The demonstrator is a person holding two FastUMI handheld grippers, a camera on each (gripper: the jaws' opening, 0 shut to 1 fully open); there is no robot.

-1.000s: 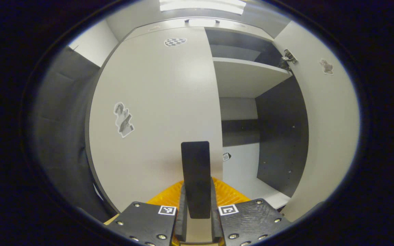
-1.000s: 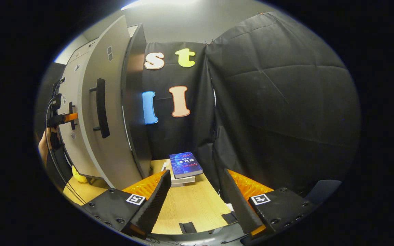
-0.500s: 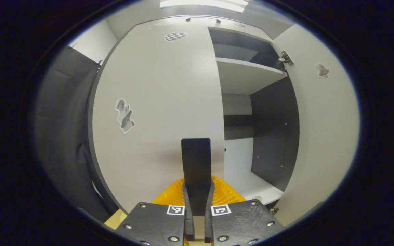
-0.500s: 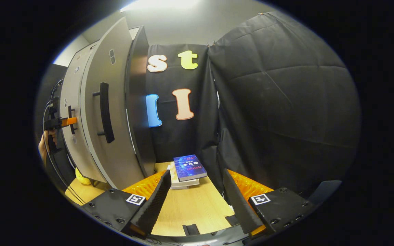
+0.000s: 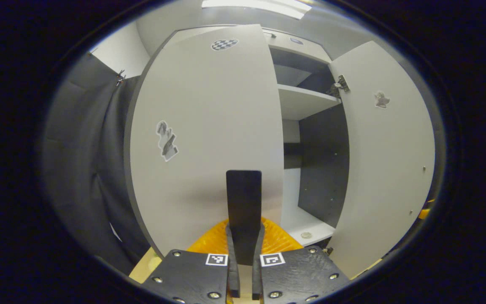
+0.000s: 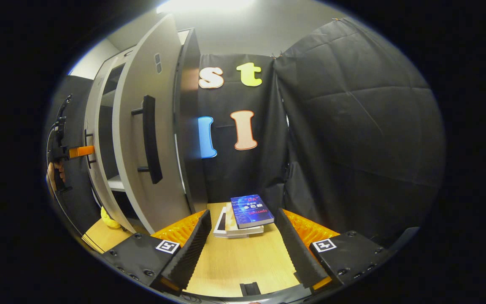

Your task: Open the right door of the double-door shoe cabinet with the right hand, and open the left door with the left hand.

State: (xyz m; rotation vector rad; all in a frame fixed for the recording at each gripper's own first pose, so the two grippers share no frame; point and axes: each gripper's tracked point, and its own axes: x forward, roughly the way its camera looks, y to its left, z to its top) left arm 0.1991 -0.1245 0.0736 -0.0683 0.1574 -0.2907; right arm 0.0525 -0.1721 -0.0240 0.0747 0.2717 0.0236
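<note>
The grey shoe cabinet's left door (image 5: 209,126) stands partly swung out, and its black bar handle (image 5: 244,198) runs up between my left gripper's (image 5: 244,257) jaws, which are shut on it. The right door (image 5: 386,160) hangs wide open, baring the dark inside and a shelf (image 5: 306,101). In the right gripper view my right gripper (image 6: 241,249) is open and holds nothing, off to the right of the right door (image 6: 141,126) and its black handle (image 6: 150,139). Farther left, the left gripper (image 6: 78,151) and the hand (image 6: 53,173) holding it show at the left door's handle.
A stack of books (image 6: 249,211) lies on the wooden table (image 6: 234,266) just ahead of my right gripper. Black cloth walls close in behind and to the right. A yellow object (image 6: 108,218) sits by the cabinet's foot. A small round thing (image 5: 306,235) lies on the cabinet floor.
The left door has swung further out with my left gripper shut on its handle, showing more of the gap between the doors. My open right gripper has drifted a little, the books sliding right.
</note>
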